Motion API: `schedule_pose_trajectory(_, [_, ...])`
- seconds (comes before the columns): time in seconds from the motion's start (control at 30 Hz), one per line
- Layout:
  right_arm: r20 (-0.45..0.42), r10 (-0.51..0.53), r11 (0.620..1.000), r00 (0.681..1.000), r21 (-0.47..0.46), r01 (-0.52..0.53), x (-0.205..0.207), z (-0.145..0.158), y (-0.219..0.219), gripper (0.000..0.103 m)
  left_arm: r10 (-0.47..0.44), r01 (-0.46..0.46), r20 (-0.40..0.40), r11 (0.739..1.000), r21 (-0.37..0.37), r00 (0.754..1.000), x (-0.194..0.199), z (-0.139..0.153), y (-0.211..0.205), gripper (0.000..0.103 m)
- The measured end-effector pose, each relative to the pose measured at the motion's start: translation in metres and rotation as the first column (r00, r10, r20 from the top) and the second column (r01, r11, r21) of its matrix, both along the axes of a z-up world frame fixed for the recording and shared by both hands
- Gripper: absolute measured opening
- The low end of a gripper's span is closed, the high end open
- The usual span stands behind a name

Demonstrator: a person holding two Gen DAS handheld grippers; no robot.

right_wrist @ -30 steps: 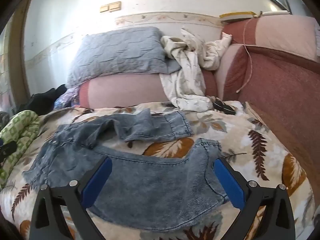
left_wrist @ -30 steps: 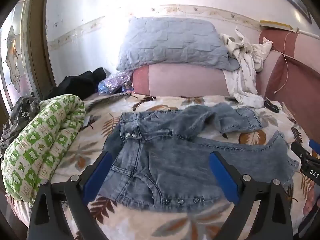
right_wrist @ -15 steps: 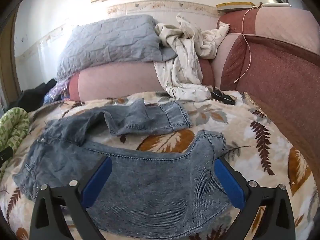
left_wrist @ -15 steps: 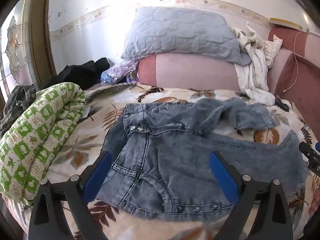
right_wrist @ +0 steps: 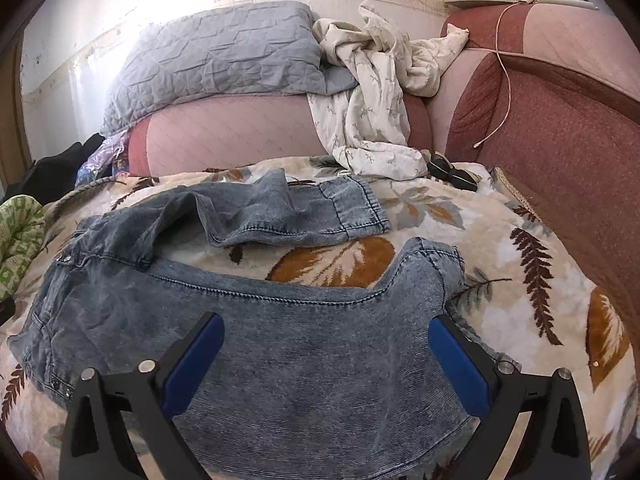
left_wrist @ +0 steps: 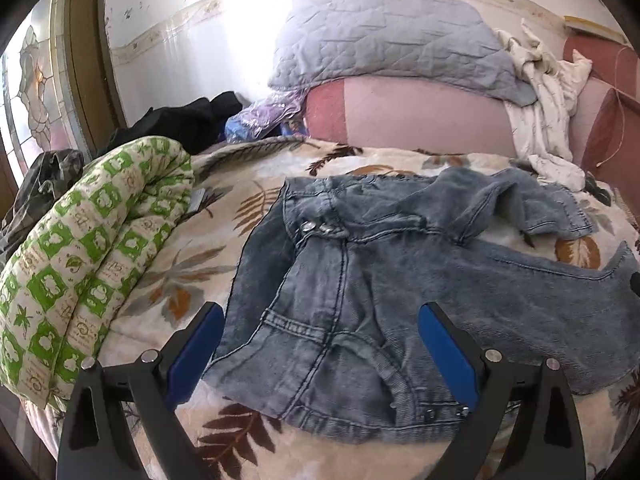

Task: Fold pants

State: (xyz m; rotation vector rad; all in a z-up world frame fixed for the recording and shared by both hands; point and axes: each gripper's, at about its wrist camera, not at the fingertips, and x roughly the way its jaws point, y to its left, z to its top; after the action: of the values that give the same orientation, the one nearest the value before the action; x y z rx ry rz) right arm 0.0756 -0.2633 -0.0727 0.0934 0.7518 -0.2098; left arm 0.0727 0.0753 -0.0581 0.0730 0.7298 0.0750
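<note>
Two grippers are in view, both with jaws spread wide and holding nothing. Left gripper [left_wrist: 320, 344] hovers over the waist end of the pants [left_wrist: 400, 288], its blue pads either side of the pocket and snap-button area; whether the pads touch the cloth cannot be told. Right gripper [right_wrist: 326, 354] hovers over the near leg of the pants [right_wrist: 280, 344], its right pad close to the hem edge. Pants are grey-blue denim, lying unfolded across the leaf-print blanket [right_wrist: 500, 300], waist to the left, legs running right. Near leg lies mostly flat; far leg is bunched and creased, with its cuff resting on the blanket apart from the near leg. Green-and-white rolled quilt [left_wrist: 80, 264] sits at the left edge of the blanket, near the waist but not touching it. Grey quilted pillow [right_wrist: 216, 56] rests on the pink headboard cushion [right_wrist: 240, 136], with a crumpled white cloth [right_wrist: 372, 100] draped beside it.
</note>
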Motion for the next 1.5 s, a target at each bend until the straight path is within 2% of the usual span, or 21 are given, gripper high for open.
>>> schedule_pose_trajectory(0.47, [0.007, -0.047, 0.999, 0.999, -0.008, 0.047, -0.016, 0.006, -0.017, 0.103, 0.057, -0.058, 0.016, 0.996, 0.066, 0.998, -0.011, -0.015, -0.006, 0.097])
schedule_pose_trajectory(0.77, [0.016, -0.097, 0.995, 0.995, 0.028, 0.096, -0.024, 0.01, -0.034, 0.103, 0.07, -0.072, 0.025, 0.994, 0.084, 0.997, -0.014, -0.017, -0.006, 0.097])
schedule_pose_trajectory(1.2, [-0.003, -0.058, 0.998, 0.998, 0.013, 0.058, -0.012, 0.0, -0.027, 0.103, 0.053, -0.054, 0.011, 0.996, 0.07, 0.999, -0.008, -0.022, -0.007, 0.097])
schedule_pose_trajectory(1.37, [0.014, -0.094, 0.996, 0.996, -0.004, 0.094, -0.019, 0.006, -0.049, 0.103, 0.046, -0.046, -0.002, 0.997, 0.068, 0.999, -0.007, -0.025, -0.009, 0.097])
schedule_pose_trajectory(1.5, [0.035, -0.19, 0.982, 0.981, 0.013, 0.19, -0.033, 0.012, -0.087, 0.103, 0.051, -0.051, 0.005, 0.997, 0.065, 0.999, -0.007, -0.025, -0.01, 0.097])
